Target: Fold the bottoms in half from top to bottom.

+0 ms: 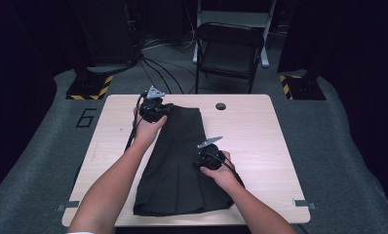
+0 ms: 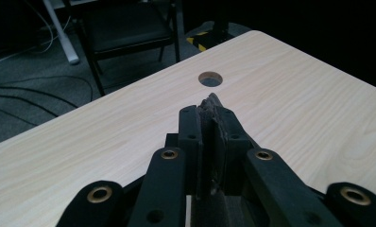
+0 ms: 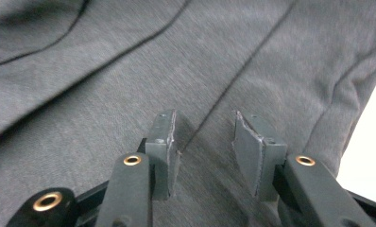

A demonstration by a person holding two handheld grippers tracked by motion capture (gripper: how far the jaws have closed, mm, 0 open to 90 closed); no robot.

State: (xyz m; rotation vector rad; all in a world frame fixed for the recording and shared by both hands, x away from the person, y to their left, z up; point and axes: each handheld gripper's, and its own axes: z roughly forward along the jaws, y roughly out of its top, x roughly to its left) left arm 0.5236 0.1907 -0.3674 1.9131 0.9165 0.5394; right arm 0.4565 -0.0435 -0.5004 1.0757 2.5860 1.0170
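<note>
Near edge: skirt [image 1: 180, 165] hem overhangs slightly; the forearms cover part of its left side and right hem corner. Dark grey cloth, pleated, seams running lengthwise. Long axis near to far, leaning right; waist toward the far edge, left of centre on the tabletop [image 1: 260, 131]. Right gripper [image 1: 207, 157] mid-skirt, jaws apart, nothing between. Left gripper [image 1: 155, 109] at the waist corner, jaws pinched on a cloth fold.

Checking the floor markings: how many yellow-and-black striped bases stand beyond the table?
2: one striped base beyond the far left corner, another striped base beyond the far right corner. More may be hidden in the dark.
</note>
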